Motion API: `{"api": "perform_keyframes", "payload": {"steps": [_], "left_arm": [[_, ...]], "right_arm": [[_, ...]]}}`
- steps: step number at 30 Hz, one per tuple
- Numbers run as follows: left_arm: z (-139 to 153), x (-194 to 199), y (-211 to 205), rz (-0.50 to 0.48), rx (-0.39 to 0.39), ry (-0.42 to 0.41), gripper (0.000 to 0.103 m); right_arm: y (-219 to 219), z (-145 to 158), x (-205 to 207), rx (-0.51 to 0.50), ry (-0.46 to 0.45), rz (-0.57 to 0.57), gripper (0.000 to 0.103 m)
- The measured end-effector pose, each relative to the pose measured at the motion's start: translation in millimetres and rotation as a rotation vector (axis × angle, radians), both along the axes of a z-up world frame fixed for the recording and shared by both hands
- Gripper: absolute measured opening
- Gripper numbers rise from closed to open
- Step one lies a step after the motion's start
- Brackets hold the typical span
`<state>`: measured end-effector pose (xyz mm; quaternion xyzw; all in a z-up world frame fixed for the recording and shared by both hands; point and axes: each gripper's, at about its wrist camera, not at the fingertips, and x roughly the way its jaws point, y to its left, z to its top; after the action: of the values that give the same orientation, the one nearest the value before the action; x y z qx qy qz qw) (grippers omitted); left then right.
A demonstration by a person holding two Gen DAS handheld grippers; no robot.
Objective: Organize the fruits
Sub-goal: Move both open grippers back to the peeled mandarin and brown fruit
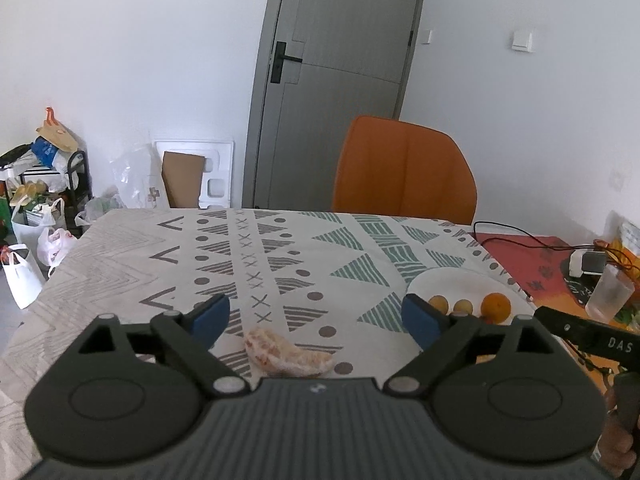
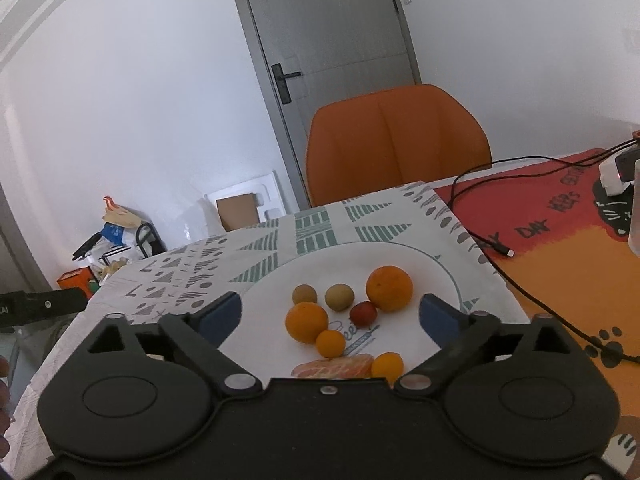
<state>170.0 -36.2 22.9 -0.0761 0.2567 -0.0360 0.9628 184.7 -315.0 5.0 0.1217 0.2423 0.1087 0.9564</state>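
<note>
- Left wrist view: the left tool (image 1: pixel 316 318) hangs over the worktop (image 1: pixel 120 264) with its blue fingers spread wide and nothing between them.
- A peeled citrus segment (image 1: pixel 288 354) lies alone on the patterned cloth, just in front of the tool body and between the lines of the two fingers, touching neither.
- Its long axis runs roughly left to right across the view, the right end dipping slightly toward the camera; the left end is the thicker one.
- To the right sits the white plate (image 1: pixel 452 280), well apart from the segment, with small fruits on it.
- Right wrist view: the right tool (image 2: pixel 332 314) is also spread wide and holds nothing, poised over the plate (image 2: pixel 272 300).
- On the plate lie two oranges, the larger (image 2: pixel 389 288) at the back, two small brownish fruits, a small red fruit (image 2: pixel 363 314), two small orange fruits and a second peeled segment (image 2: pixel 334 366) at the near edge, long axis left to right.
- Judgement: most fruit is already gathered; the loose segment on the cloth appears to be what remains.
</note>
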Motion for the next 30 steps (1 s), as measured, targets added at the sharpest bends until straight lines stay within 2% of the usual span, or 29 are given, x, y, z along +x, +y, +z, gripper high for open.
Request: {"api": "perform_keyframes", "payload": {"steps": [10, 18, 30], "left_arm": [[5, -21, 6, 0.025, 0.009, -0.010, 0.094], [5, -30, 11, 0.027, 0.012, 0.011, 0.095], [0, -38, 24, 0.031, 0.021, 0.034, 0.094]], "right_arm": [[-3, 6, -18, -0.002, -0.001, 0.000, 0.103], [6, 19, -30, 0.000, -0.040, 0.039, 0.103], [27, 24, -37, 0.010, -0.041, 0.113, 0.103]]}}
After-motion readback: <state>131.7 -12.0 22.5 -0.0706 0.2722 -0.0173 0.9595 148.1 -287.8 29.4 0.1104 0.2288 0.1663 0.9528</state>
